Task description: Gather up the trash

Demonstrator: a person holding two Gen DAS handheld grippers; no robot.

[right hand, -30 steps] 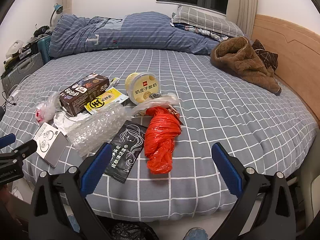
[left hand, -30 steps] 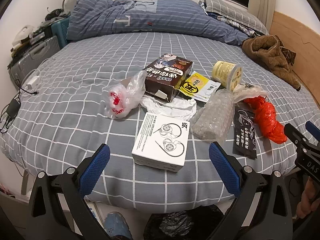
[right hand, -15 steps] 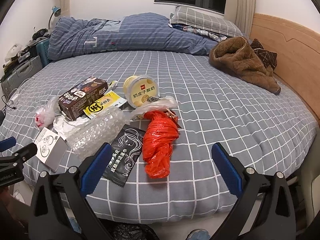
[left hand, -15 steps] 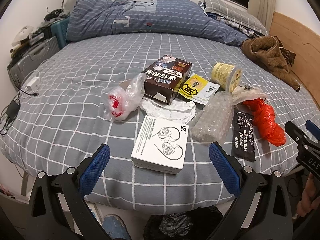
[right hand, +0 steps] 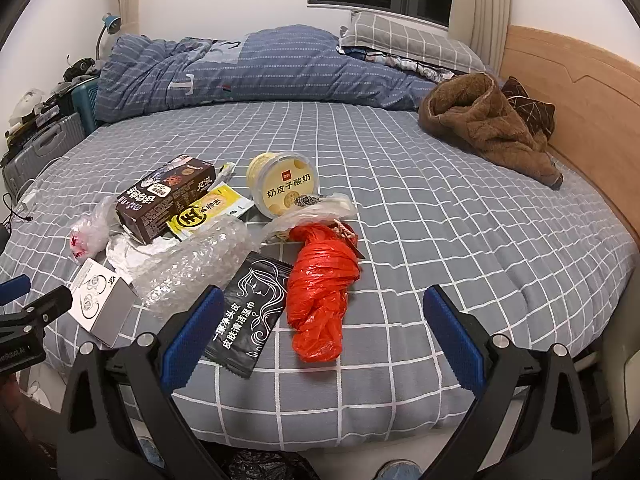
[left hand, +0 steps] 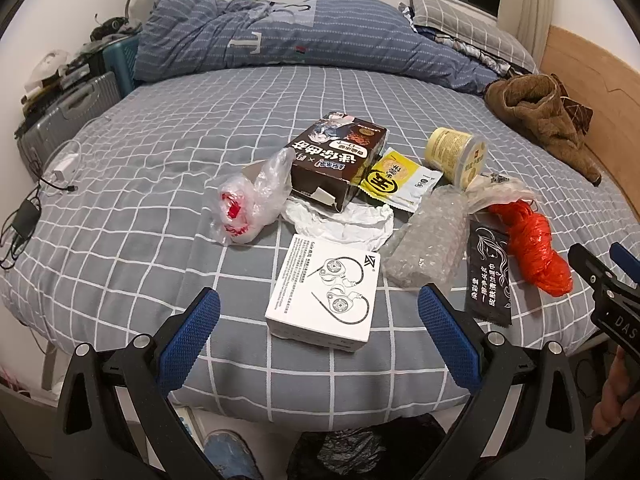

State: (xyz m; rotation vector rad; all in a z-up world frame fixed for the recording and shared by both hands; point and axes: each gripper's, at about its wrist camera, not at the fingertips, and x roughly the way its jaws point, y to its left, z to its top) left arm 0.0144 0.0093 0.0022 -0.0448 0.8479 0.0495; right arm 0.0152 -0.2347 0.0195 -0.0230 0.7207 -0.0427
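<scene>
Trash lies in a cluster on the grey checked bed (left hand: 160, 184). A white earphone box (left hand: 326, 292) lies nearest my open, empty left gripper (left hand: 316, 336). Behind it are a white tissue (left hand: 340, 220), a brown snack box (left hand: 340, 156), a clear plastic bag with red print (left hand: 248, 200), a yellow sachet (left hand: 396, 180), a yellow yoghurt cup (left hand: 456, 154) and bubble wrap (left hand: 426, 248). A black wipes packet (right hand: 250, 312) and a red plastic bag (right hand: 320, 292) lie just ahead of my open, empty right gripper (right hand: 320, 336).
A black bin bag (left hand: 352, 448) sits on the floor below the bed's edge. A brown garment (right hand: 492, 124) lies by the wooden headboard (right hand: 580, 108). A blue duvet (right hand: 248, 68) is piled at the back. A suitcase (left hand: 60, 116) and cables (left hand: 24, 216) are at left.
Both grippers have drawn slightly back and up from the bed, so the trash sits a little lower and farther in view. Nothing on the bed has moved.
</scene>
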